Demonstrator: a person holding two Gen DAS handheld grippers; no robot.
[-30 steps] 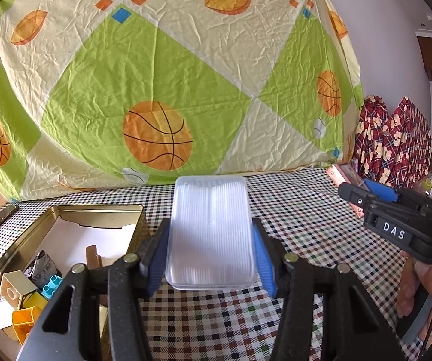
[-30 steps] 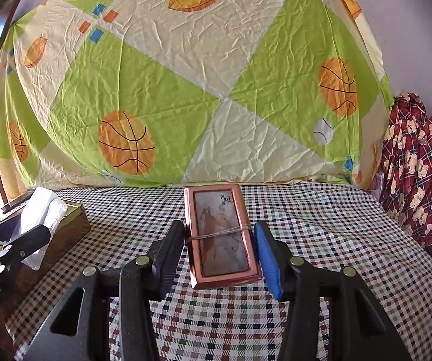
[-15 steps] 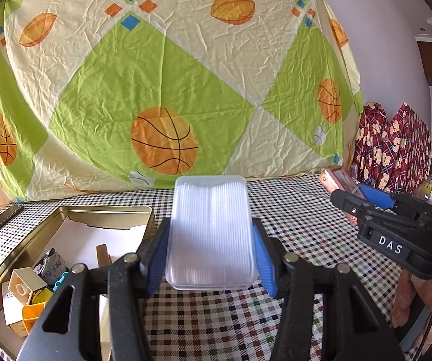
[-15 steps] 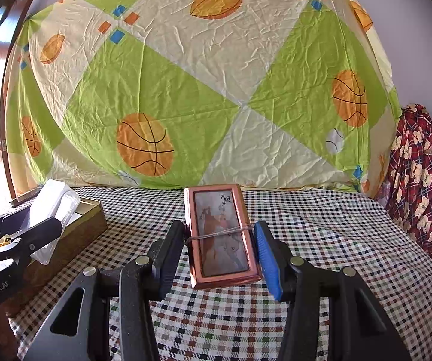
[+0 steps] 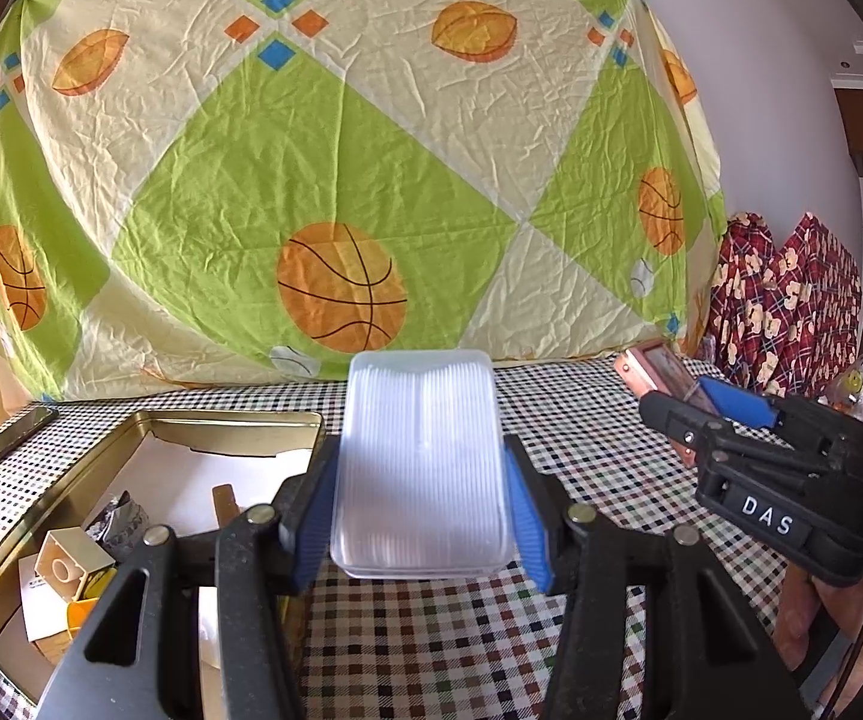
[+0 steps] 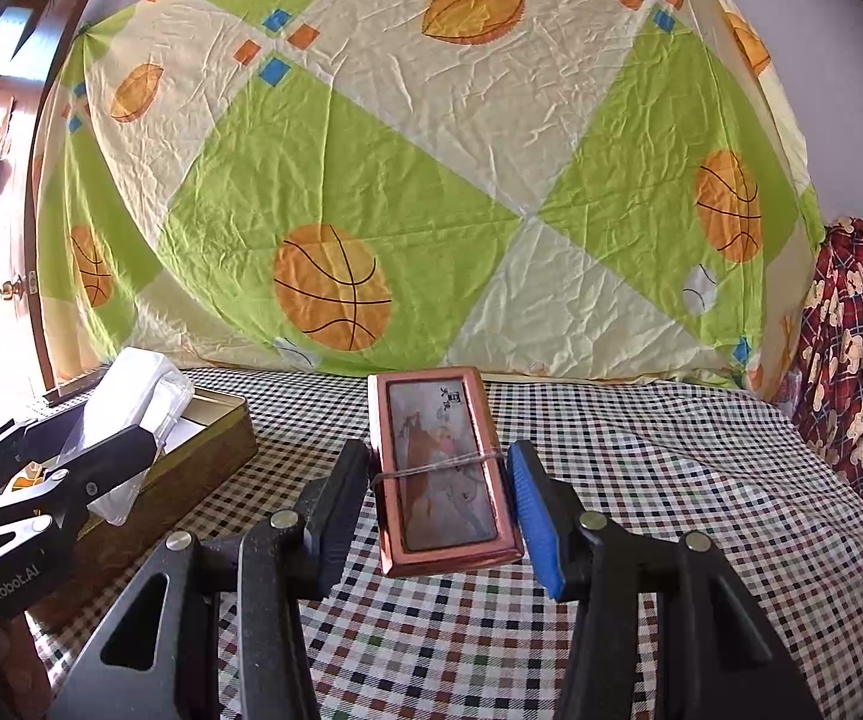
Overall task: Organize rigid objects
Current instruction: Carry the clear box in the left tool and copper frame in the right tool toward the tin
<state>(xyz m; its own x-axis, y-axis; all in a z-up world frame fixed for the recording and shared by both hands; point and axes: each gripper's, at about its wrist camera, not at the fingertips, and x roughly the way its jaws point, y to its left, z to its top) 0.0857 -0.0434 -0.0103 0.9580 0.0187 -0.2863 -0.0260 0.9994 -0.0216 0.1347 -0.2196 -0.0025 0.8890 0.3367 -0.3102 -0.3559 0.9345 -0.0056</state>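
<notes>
Left wrist view: the left gripper (image 5: 422, 501) pinches a clear ribbed plastic box (image 5: 421, 468) by its long sides, the blue pads (image 5: 529, 525) pressed flat against it. The box is held above the checked tablecloth (image 5: 581, 468), tilted slightly up at its far end. Just to its left lies an open gold tin (image 5: 149, 426) lined with white paper; in its near corner sit a beige block (image 5: 68, 564), a yellow piece (image 5: 80, 615) and a crumpled silver wrapper (image 5: 119, 519). A dark flat bar (image 5: 17, 435) rests on the cloth beyond the tin's far left corner. At right, the right gripper (image 5: 701, 405) enters from the side, carrying a copper-framed case (image 5: 653, 369) whose far end sticks out past the fingers.

Right wrist view: the right gripper (image 6: 439, 489) clamps that same case (image 6: 443, 468) across its width, one black pad and one blue pad (image 6: 536, 516) tight on the frame. A thin band (image 6: 437, 468) runs around the case's middle, and its window shows a faded picture with some characters at the top. The case is held off the tablecloth (image 6: 671, 480), well right of the tin (image 6: 191, 462). At the left edge the left gripper (image 6: 101, 450) holds the clear box (image 6: 137, 414) over the tin's near wall.

A sheet (image 6: 419, 168) printed with basketballs hangs behind the table in both views, and red patterned fabric (image 6: 857, 360) stands at the right.
</notes>
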